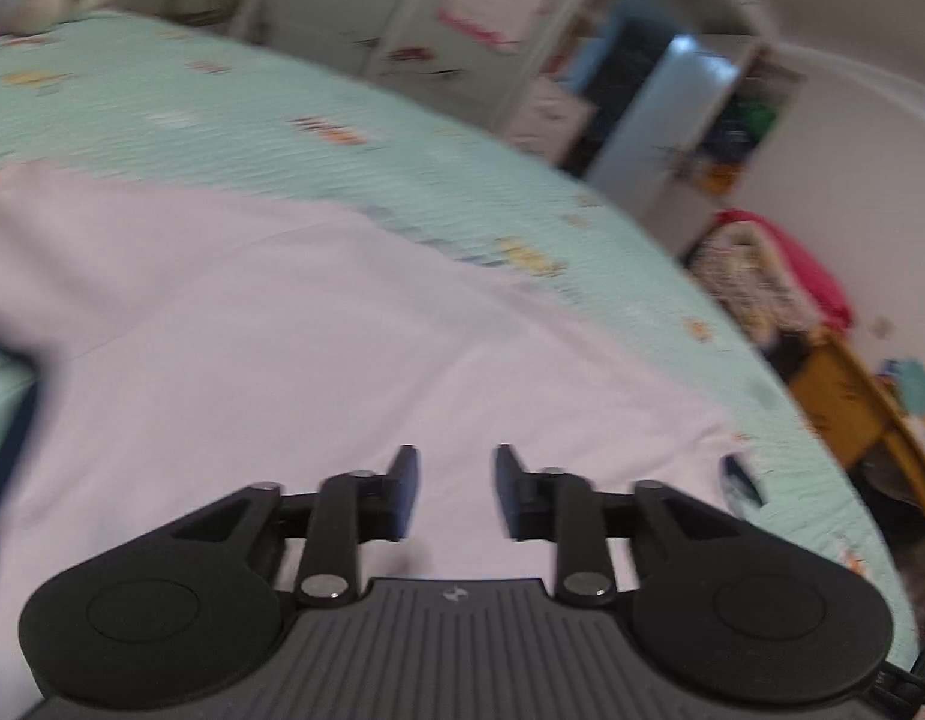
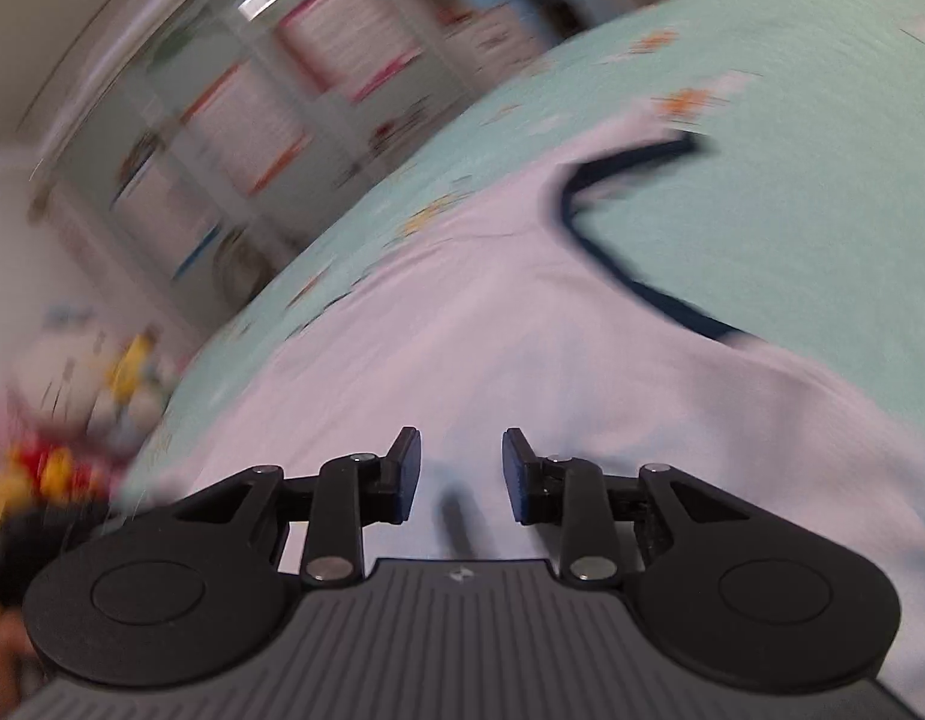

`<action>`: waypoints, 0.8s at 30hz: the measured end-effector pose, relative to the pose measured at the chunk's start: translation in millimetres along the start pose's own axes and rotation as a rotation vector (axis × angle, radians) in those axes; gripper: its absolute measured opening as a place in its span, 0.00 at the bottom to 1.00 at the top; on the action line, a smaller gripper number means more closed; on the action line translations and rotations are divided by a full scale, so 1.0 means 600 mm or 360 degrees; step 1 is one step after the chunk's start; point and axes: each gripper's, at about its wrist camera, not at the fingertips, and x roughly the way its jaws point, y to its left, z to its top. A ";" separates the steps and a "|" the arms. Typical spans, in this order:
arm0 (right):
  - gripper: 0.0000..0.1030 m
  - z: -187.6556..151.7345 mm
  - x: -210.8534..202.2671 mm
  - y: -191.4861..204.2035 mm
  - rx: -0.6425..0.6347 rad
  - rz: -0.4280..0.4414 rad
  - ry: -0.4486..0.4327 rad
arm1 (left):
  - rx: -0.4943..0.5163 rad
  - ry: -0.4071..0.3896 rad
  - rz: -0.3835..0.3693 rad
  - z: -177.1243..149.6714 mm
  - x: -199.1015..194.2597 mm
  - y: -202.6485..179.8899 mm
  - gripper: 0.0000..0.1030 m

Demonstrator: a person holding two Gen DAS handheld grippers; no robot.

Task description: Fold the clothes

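The white garment (image 1: 342, 348) lies spread flat on the mint bedspread (image 1: 222, 114), its navy-trimmed neckline (image 2: 612, 264) toward two o'clock from the right gripper (image 2: 461, 474). The risk I see is a sloppy regrasp: both views are smeared with motion, and a pinch taken in haste could catch only one layer, or snag the bedspread too, dragging the cloth crooked. The left gripper (image 1: 456, 492) hovers over the cloth, angled downward, jaws partly apart with nothing between them. The right one is tilted down likewise, rolled sideways, jaws narrowly parted and empty.
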 end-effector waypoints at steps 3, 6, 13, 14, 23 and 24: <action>0.30 0.056 0.056 0.027 -0.0027 0.0101 0.0058 | 0.0030 0.0012 0.0086 0.020 0.064 0.006 0.33; 0.30 0.108 0.147 0.036 -0.0064 0.0075 0.0058 | -0.0028 0.0076 0.0176 0.038 0.081 0.060 0.34; 0.29 0.079 0.284 0.057 0.0080 0.0066 0.0261 | -0.0045 0.0027 0.0347 0.060 0.042 0.138 0.33; 0.29 0.056 0.281 0.084 -0.0008 0.0145 0.0326 | -0.0039 0.0010 0.0369 0.061 0.035 0.144 0.33; 0.30 0.041 0.248 0.123 -0.0176 0.0557 0.0480 | 0.0109 -0.0061 0.0159 0.049 -0.009 0.095 0.42; 0.30 0.067 0.245 0.100 -0.0081 0.0529 0.0405 | 0.0179 -0.0040 0.0084 0.042 -0.005 0.079 0.49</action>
